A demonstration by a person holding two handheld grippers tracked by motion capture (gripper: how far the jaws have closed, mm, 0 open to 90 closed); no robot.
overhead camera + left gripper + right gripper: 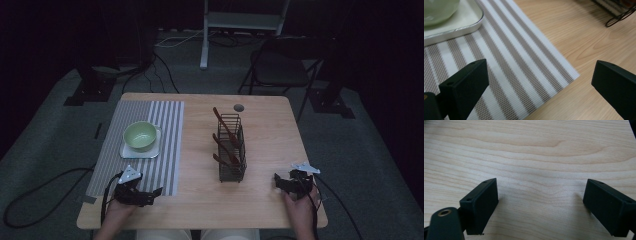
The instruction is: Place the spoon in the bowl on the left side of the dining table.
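- On the near left of the tabletop (pixel 260 150), the left gripper (pixel 150 196) rests over the near corner of a striped placemat (pixel 165 150), its fingers (pixel 465 86) spread wide with nothing between them.
- From the left gripper view, that mat's near corner (pixel 571 73) lies between the two black fingers, with bare wood beyond it.
- At the near right, the right gripper (pixel 279 182) sits low over bare wood, held by a hand (pixel 300 207); its fingers (pixel 480 203) are likewise wide apart and hold nothing.
- Nearest the left gripper, a green bowl (pixel 140 135) stands on a small pale tray (pixel 155 150) set on the mat, well apart from the fingers.
- Between the two grippers and farther back, a black wire rack (pixel 232 150) stands upright on the wood, just beside the mat's right edge.
- Several brown-handled utensils (pixel 226 131) lean inside the rack; what kind they are is too small to tell.
- Behind the rack, a small grey round spot (pixel 239 107) marks the far edge of the wood.
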